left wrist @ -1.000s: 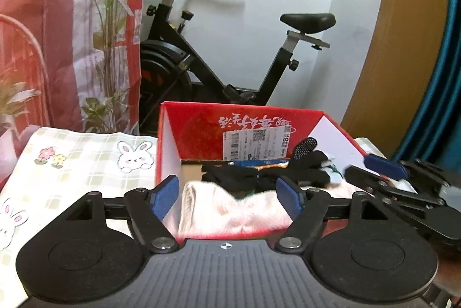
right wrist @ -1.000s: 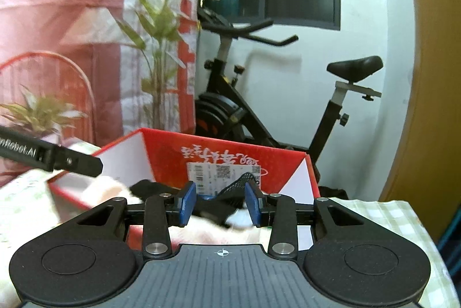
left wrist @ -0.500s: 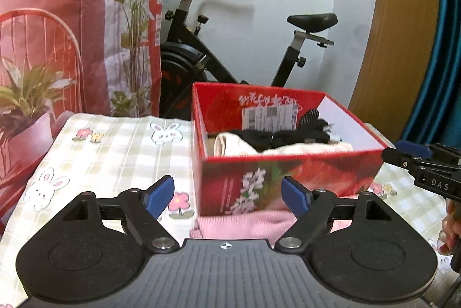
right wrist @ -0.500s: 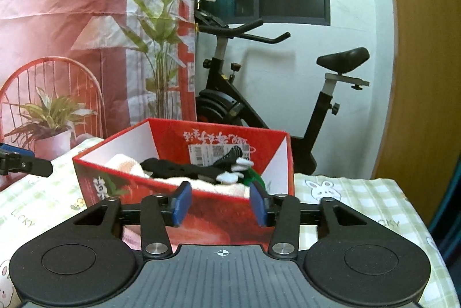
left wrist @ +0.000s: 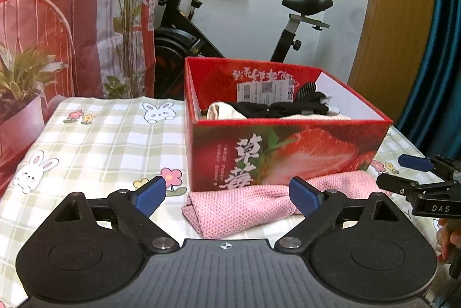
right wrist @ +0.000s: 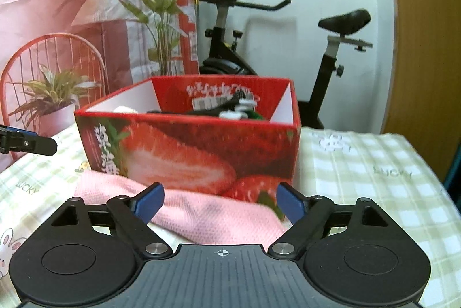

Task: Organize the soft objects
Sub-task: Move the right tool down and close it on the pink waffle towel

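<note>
A red strawberry-print box (left wrist: 288,152) stands on the checked tablecloth; it also shows in the right wrist view (right wrist: 190,152). Inside lie a cream cloth (left wrist: 222,110) and black gloves (left wrist: 288,106). A pink knitted cloth (left wrist: 247,207) lies on the table against the box front, also in the right wrist view (right wrist: 213,215). My left gripper (left wrist: 227,194) is open and empty just before the pink cloth. My right gripper (right wrist: 220,202) is open and empty over the cloth; its fingers show at the right edge of the left wrist view (left wrist: 415,172).
The tablecloth (left wrist: 100,141) with rabbits and flowers stretches left of the box. Behind the table stand an exercise bike (left wrist: 230,28), a potted plant (left wrist: 23,83) and a red wire chair (right wrist: 54,60). The table's right edge lies near the blue curtain (left wrist: 432,71).
Both grippers have pulled back from above the box and come down to table height. The right gripper's jaws have opened wider. The pink cloth in front of the box has come into view.
</note>
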A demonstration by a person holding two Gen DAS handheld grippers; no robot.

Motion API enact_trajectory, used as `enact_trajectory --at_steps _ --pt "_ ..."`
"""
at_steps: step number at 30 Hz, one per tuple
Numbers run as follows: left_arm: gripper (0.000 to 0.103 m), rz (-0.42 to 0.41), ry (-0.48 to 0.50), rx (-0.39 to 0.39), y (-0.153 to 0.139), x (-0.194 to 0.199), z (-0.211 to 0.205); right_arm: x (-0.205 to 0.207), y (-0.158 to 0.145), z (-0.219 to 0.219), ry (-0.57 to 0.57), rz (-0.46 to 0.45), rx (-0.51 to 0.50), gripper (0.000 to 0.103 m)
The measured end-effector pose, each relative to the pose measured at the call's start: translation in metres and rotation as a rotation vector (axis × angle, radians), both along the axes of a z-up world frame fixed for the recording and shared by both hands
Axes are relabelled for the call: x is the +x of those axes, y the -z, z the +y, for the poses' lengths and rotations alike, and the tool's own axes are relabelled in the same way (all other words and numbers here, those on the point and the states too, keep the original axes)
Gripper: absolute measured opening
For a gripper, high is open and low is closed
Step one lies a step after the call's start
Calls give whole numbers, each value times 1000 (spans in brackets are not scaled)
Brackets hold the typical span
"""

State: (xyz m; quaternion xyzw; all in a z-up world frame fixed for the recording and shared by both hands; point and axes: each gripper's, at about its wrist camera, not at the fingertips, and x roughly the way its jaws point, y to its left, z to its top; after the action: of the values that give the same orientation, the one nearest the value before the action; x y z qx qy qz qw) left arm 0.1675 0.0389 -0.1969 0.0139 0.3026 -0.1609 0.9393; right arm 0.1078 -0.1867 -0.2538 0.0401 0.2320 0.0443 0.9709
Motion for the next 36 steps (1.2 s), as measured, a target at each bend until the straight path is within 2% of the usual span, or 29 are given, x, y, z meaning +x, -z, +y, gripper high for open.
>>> enact_trajectory --at_steps 6,19,26,32,36 --pt "94 26 -1 4 14 6 -4 4 15 -4 48 20 73 85" --pt "93 82 -18 -4 39 25 -13 22 36 1 134 68 101 82" --pt "90 117 -57 -13 55 41 -11 43 43 13 132 112 115 81" --pt "90 188 -60 -34 69 58 -14 56 53 21 144 152 133 80" --pt "88 204 -51 -37 77 63 -19 58 61 22 146 179 133 78"
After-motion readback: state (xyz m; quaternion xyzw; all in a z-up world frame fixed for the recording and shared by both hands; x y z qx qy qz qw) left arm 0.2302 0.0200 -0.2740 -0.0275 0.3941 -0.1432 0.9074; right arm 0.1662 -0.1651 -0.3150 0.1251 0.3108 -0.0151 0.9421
